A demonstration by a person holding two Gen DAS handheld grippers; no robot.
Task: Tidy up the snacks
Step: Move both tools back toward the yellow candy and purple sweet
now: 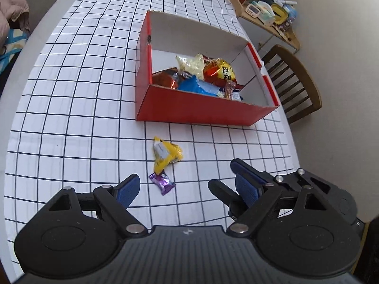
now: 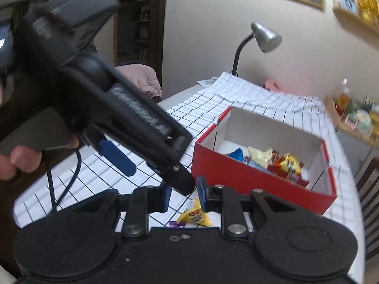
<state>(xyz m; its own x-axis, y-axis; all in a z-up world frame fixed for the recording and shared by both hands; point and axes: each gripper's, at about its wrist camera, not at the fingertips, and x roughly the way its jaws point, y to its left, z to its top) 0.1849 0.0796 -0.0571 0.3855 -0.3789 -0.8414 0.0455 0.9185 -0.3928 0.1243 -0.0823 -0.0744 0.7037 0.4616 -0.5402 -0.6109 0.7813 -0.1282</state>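
Note:
A red box [image 1: 201, 110] with a white inside stands on the checked tablecloth [image 1: 71, 94] and holds several wrapped snacks [image 1: 201, 73]. In front of it lie a yellow packet [image 1: 167, 153] and a small purple candy [image 1: 162, 183]. My left gripper [image 1: 187, 185] hovers open just above them, the purple candy between its blue pads but untouched. In the right wrist view the left gripper [image 2: 151, 169] slants across from the left. My right gripper [image 2: 184, 196] is shut with nothing in it, close to the left gripper's finger and above the yellow packet [image 2: 194, 215] and the purple candy [image 2: 176, 224]. The box [image 2: 236, 179] lies beyond.
A wooden chair [image 1: 296, 82] stands at the table's right edge, with a cluttered shelf [image 1: 267, 11] behind it. A desk lamp [image 2: 263, 37] rises at the far end of the table. A pink jacket [image 1: 11, 7] lies off to the left. A hand [image 2: 19, 161] holds the left gripper.

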